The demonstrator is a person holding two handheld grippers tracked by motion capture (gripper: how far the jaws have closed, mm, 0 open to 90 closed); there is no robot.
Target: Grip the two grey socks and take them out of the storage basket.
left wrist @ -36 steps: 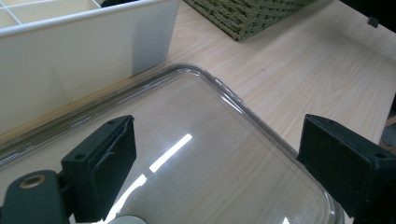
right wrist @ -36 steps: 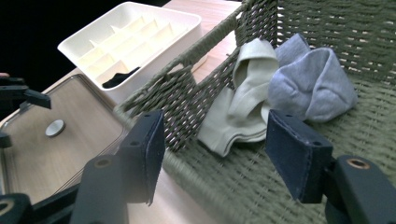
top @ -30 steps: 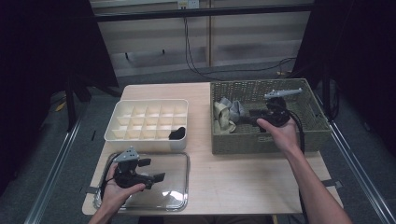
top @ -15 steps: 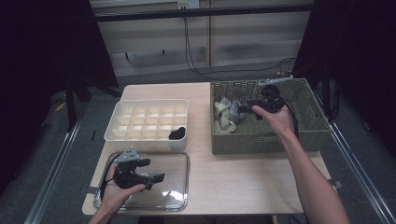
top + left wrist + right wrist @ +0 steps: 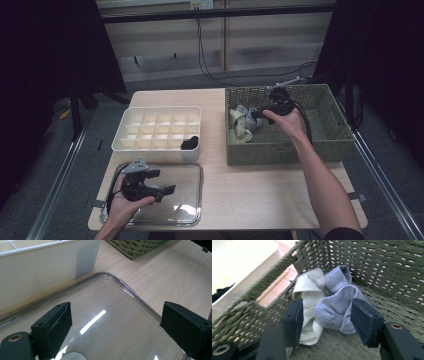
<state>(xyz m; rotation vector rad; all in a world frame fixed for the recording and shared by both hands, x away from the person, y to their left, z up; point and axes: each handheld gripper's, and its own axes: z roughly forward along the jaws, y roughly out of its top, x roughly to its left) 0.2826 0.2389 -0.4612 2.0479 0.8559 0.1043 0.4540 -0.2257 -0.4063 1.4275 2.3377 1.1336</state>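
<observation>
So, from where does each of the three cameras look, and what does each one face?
High view: above the table's near side, looking forward and down; both forearms, left tongs, right tongs.
Left gripper view: on the left tongs, open jaws over the clear lid, beside the white divided box.
Right gripper view: on the right tongs, jaws facing the grey sock and cream sock.
Shared: wicker basket and box appear in all three.

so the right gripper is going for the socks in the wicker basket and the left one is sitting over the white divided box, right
Not quite. The right gripper does reach for the socks in the wicker basket, but the left gripper sits over the clear lid in front of the white divided box, as the high view shows.
</observation>
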